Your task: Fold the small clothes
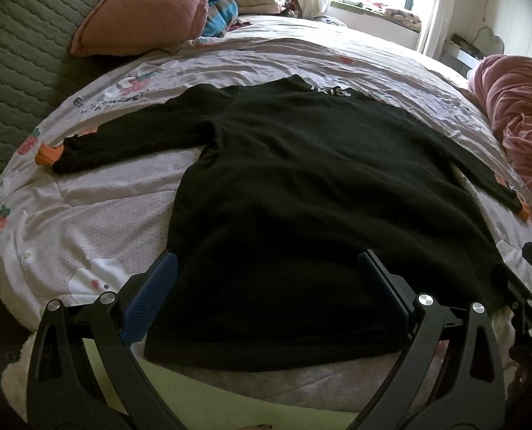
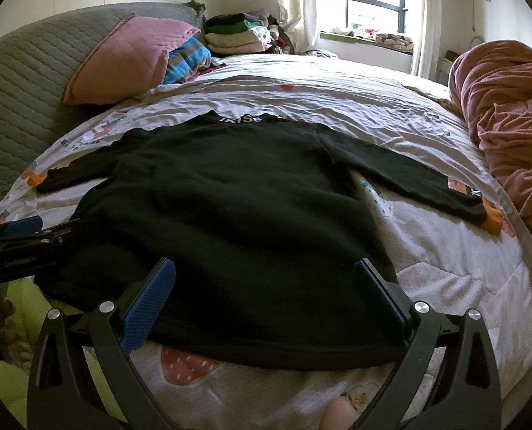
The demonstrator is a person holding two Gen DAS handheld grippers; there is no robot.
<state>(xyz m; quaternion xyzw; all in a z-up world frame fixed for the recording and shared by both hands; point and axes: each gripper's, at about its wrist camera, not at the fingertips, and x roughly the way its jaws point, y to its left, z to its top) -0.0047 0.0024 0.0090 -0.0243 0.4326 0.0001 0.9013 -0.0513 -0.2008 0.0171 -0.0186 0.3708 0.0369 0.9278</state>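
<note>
Black sweater [image 1: 294, 193] lies flat and spread on the bed [image 1: 87, 208], its long axis running from the near hem to the collar at the far end, sleeves stretched out to either side. Left gripper [image 1: 266, 297] and right gripper [image 2: 266, 301] hover at the hem, each with jaws spread wide, holding nothing, with the hem lying between their blue pads.

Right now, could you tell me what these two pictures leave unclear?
- Left gripper on top: contact with hem unclear, left view; black on black.
- Collar lettering: too small, both views.
- Right cuff: partly cut off by bed's curve, left view.
- Right gripper: contact unclear likewise.
</note>
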